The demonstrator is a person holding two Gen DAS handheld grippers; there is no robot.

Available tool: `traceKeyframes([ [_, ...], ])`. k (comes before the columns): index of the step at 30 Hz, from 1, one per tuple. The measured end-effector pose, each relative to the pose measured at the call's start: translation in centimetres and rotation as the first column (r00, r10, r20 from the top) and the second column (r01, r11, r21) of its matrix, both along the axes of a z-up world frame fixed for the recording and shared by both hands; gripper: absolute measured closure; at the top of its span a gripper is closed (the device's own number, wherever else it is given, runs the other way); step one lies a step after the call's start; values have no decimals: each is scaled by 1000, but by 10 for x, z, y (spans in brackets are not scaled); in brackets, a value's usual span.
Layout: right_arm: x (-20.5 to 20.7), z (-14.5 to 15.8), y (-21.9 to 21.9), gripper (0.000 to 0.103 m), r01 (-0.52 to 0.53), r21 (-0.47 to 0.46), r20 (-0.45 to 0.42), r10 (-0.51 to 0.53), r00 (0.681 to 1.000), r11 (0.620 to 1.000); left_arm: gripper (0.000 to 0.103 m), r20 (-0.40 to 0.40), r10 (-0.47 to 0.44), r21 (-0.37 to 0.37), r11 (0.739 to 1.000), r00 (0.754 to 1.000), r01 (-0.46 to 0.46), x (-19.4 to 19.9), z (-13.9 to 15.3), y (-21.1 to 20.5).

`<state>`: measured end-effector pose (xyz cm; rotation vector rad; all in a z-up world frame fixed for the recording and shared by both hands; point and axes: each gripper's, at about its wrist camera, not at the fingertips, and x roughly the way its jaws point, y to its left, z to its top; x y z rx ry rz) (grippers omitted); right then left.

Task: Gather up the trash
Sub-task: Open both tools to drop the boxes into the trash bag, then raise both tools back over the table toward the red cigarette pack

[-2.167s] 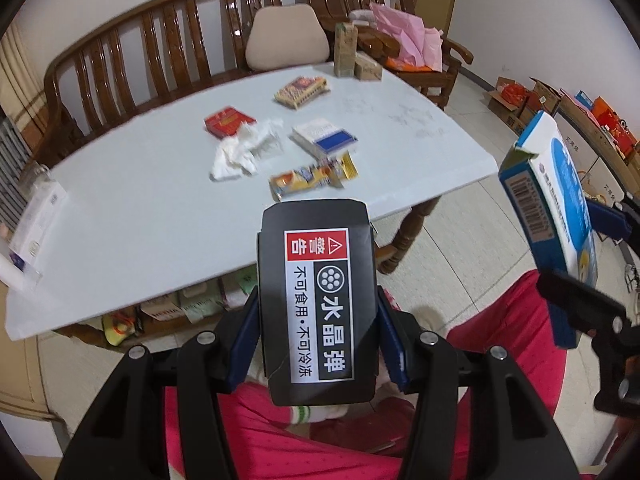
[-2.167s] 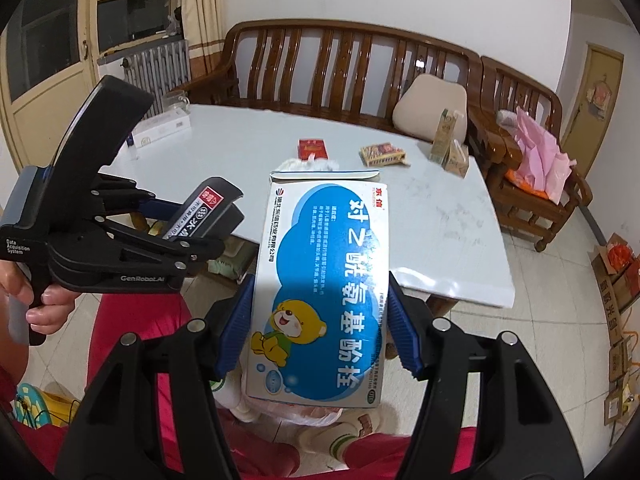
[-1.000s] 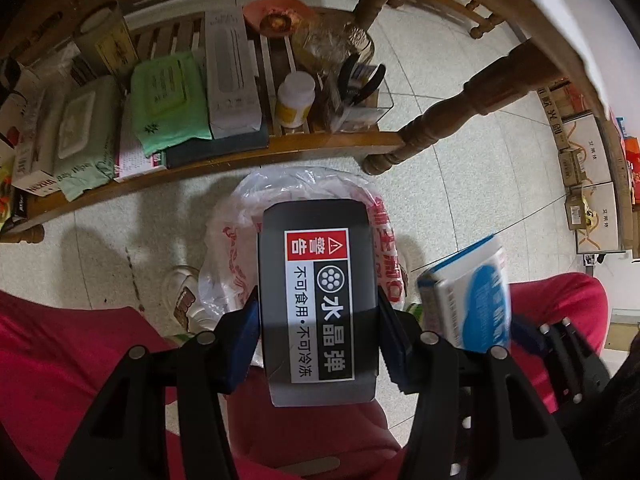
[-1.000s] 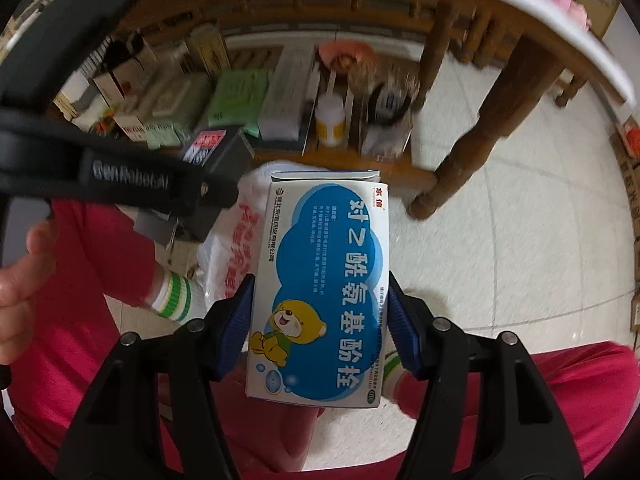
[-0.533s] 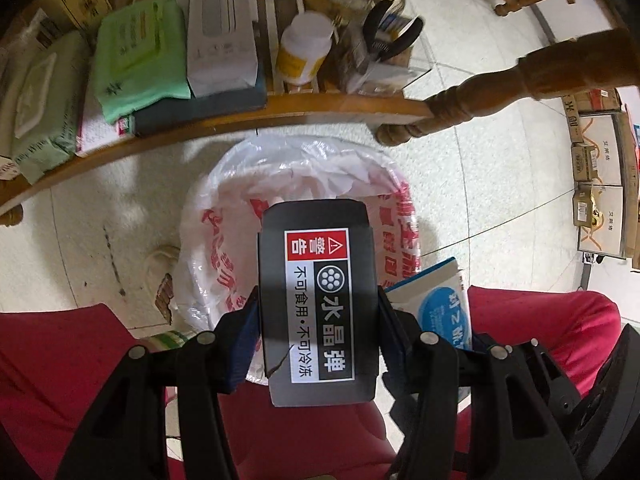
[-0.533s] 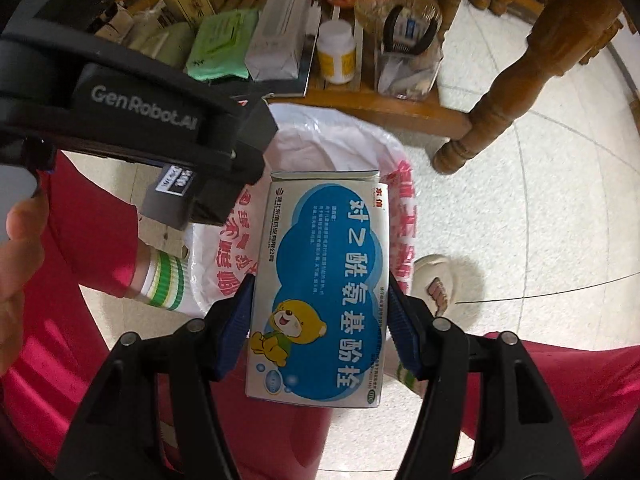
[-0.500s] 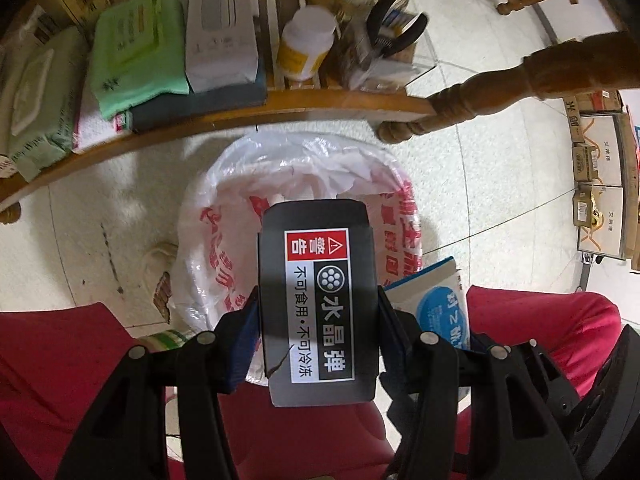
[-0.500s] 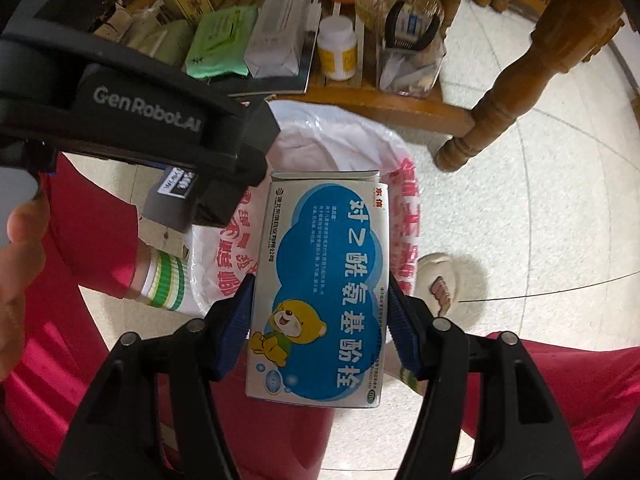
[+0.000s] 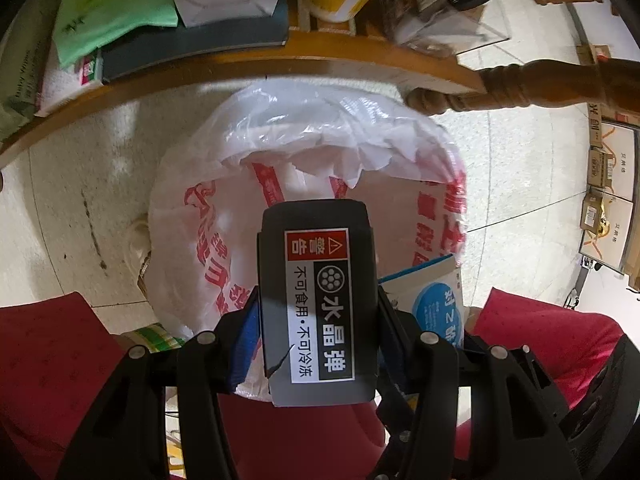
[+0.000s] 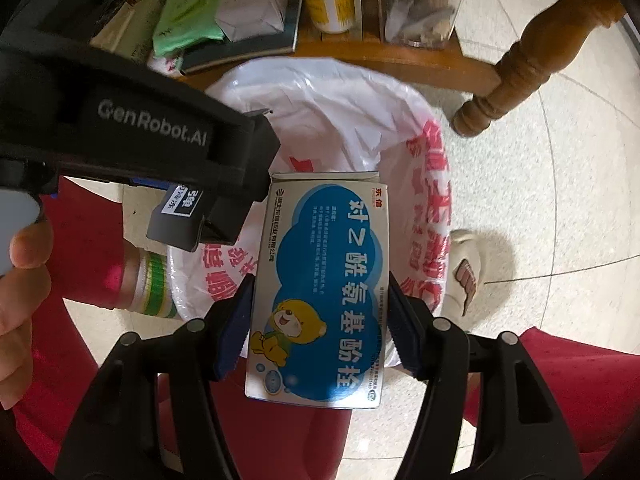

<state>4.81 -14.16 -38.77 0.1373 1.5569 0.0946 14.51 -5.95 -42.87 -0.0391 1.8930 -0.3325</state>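
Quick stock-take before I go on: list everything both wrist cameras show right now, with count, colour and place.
black box: 1, black with red and white label, clamped in the left gripper above the bag
medicine box: 1, blue and white with a yellow bear, clamped in the right gripper above the bag
trash bag: 1, white with red print, open on the floor
shelf: 1, brown wood, beyond the bag
green packet: 1, on the shelf
white box: 1, on the shelf
white bottle: 1, yellow label, on the shelf
table leg: 1, brown wood, right of the bag
cardboard boxes: several, brown, far right on the floor
person's legs: red trousers, either side of the bag
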Motion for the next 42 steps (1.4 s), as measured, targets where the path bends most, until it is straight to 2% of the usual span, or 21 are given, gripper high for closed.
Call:
traceKeyframes([
  [9,9,-34,-9,41,59,71,-78,-53,996,996,50,-66,21,41,999,998,-19,6,-37,4],
  [10,9,-36,-9,38,66,78,-83,-60,995,995,46,-75,24,45,999,997,-20,6,-38,4],
  [11,9,-37,-9,34,73,88,-89,-65,994,993,33,-90,30,50,998,995,-26,6,-41,5],
  [12,9,-38,-9,26,77,97,-92,-68,993,992,28,-93,39,46,998,995,-35,6,-42,7],
  [13,9,-36,-8,23,82,94,-86,-74,994,992,27,-93,44,42,998,995,-40,7,-42,8],
  [16,10,-32,-7,23,75,85,-66,-69,995,994,21,-92,50,48,998,994,-46,7,-42,8],
  [22,10,-25,-9,23,79,94,-54,-74,996,992,20,-68,41,76,996,997,-36,4,-30,9],
  [25,9,-10,-9,23,62,81,-18,-61,998,995,20,-13,18,101,995,1000,-17,-1,-14,13],
  [31,-5,41,-16,23,27,72,77,-32,997,997,17,131,-62,156,987,989,41,-24,44,32],
  [35,-25,99,-30,23,11,64,194,-24,981,998,17,261,-165,214,971,951,110,-47,103,45],
  [37,-31,141,-40,21,3,47,282,-16,959,999,17,326,-198,209,969,924,133,-54,151,55],
  [38,-32,167,-44,19,-2,39,338,-12,941,999,17,352,-198,208,969,915,129,-54,165,59],
  [39,-35,188,-46,14,-3,23,393,-6,919,1000,16,418,-189,200,973,889,113,-55,199,65],
  [40,-37,209,-49,10,-7,9,441,2,897,1000,15,456,-183,191,976,871,105,-56,218,66],
  [41,-39,229,-50,9,-12,-6,487,14,874,1000,10,515,-169,170,981,840,93,-55,250,70],
  [42,-42,255,-50,8,-19,-35,536,35,843,999,9,548,-156,156,984,822,83,-55,268,72],
])
